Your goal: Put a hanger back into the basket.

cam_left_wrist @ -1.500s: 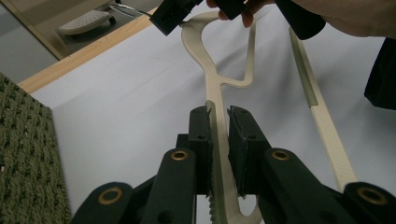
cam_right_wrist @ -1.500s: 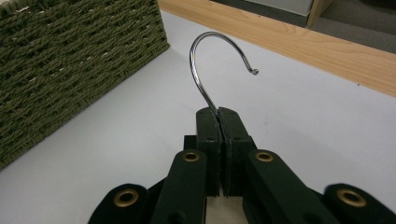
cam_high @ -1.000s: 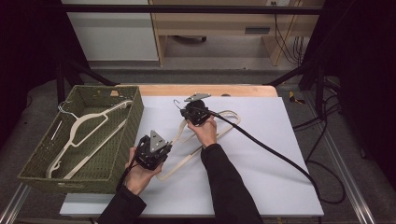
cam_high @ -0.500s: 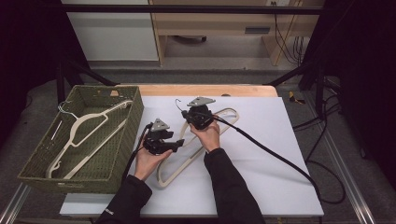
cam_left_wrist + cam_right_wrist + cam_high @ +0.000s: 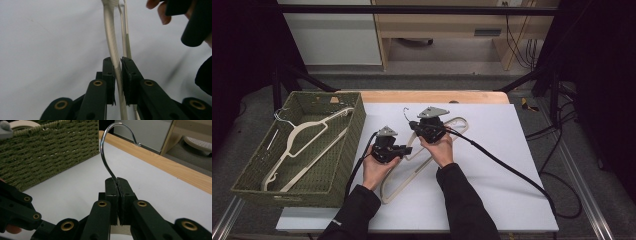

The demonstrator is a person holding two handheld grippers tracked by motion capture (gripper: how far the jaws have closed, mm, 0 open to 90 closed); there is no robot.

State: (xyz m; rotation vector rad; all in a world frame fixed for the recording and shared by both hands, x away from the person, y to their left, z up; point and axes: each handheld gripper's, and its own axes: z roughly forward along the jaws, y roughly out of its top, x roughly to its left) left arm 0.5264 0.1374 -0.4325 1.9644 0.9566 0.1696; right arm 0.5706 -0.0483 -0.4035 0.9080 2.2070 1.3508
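A cream plastic hanger (image 5: 388, 192) with a metal hook (image 5: 404, 114) lies on the white table top (image 5: 492, 170). My right gripper (image 5: 414, 125) is shut on the shank of that hook (image 5: 105, 147), its jaws pressed together around the wire (image 5: 117, 180). To its left, my left gripper (image 5: 404, 150) has just been closing. Its jaws (image 5: 118, 61) now pinch the hanger's cream arm (image 5: 111, 32), which runs up between them. The hand holding the right gripper shows at the top right of the left gripper view.
A green wicker basket (image 5: 324, 95) stands at the table's left with another cream hanger (image 5: 304, 145) inside; its wall (image 5: 50, 150) is close beside the hook. A wooden strip (image 5: 432, 96) edges the far side. Black cables (image 5: 507, 165) trail right across the table.
My left gripper has moved up and to the right along the hanger, opened, then closed on its arm. The right gripper has shifted slightly right with the hook.
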